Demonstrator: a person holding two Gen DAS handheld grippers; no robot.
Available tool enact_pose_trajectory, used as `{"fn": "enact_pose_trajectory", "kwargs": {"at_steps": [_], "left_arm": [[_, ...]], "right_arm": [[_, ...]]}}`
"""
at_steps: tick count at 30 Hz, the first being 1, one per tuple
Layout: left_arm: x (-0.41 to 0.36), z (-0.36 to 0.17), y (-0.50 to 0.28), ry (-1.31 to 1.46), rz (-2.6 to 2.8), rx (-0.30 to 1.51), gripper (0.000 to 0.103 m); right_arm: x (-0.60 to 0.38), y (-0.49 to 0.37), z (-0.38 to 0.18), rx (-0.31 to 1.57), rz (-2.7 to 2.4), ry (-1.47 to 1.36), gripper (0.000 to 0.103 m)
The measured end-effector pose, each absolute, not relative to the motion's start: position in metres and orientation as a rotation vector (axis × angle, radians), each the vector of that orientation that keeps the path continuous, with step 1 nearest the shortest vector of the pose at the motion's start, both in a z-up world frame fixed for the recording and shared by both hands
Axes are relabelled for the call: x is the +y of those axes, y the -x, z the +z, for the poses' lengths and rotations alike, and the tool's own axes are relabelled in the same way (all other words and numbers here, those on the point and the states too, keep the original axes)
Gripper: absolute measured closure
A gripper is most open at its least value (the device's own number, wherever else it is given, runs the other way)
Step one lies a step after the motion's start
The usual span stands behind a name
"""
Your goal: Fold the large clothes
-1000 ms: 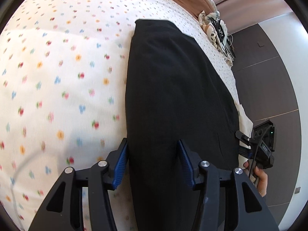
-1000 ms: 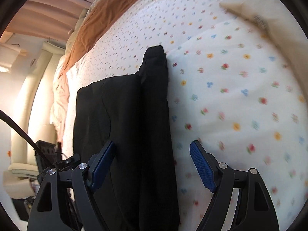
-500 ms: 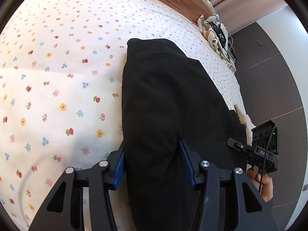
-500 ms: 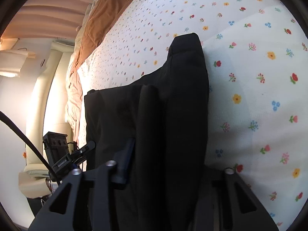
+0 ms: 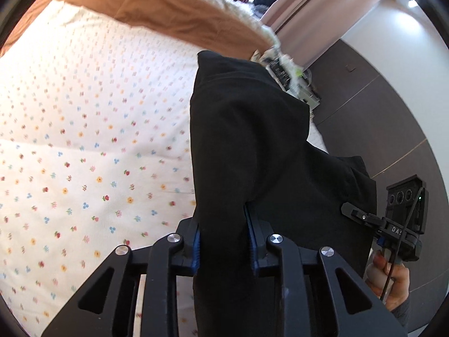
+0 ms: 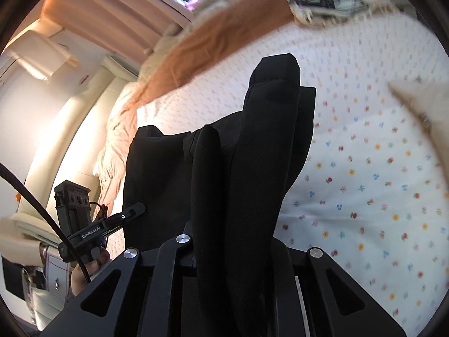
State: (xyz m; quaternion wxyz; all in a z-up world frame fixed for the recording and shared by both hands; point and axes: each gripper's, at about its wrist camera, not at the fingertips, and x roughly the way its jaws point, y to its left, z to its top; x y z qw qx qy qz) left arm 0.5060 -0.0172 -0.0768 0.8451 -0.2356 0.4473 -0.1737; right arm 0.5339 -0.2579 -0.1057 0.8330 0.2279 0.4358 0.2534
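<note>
So we've got both tongs clamped on the black garment at once here. The left tongs have just been closing, and their blue pads are squeezed on a bunched fold of the dark cloth, with the fabric running up and away from them in a long folded strip. They point forward and down over the bed, and the view from them is pretty blurry. Same story on the other side: the right tongs have just been closing too, and a thick roll of the black garment is pinched between the jaws, so thick that we can't actually see the pads in the right wrist view. The cloth stands up in a few rounded folds ahead of them, its far end over the flowered sheet. In the left wrist view we can see the right hand at the lower right edge, wrapped around the handle of its tool, knuckles toward us, just past the edge of the garment. In the right wrist view the left hand shows low on the left, mostly hidden behind its tool and a cable. An orange blanket lies bunched across the far end of the bed.
</note>
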Motion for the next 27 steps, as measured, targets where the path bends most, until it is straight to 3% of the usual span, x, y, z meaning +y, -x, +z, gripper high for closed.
{"fn": "enact_pose_trajectory", "kwargs": {"at_steps": [2,15,27], "left_arm": [[-0.017,-0.062,-0.493,0.492,-0.378,0.916,0.076],[-0.003,0.013,-0.388,0.479,-0.457,0.771,0.078],[0.042,0.043,-0.315,0.526,-0.457,0.689,0.079]], "right_arm": [[-0.261,-0.537,-0.116,0.896,0.535,-0.481,0.091],[-0.269,-0.383,-0.044,0.698,0.472,-0.420,0.091],[-0.226,-0.295,0.004,0.579,0.535,-0.342,0.092]]}}
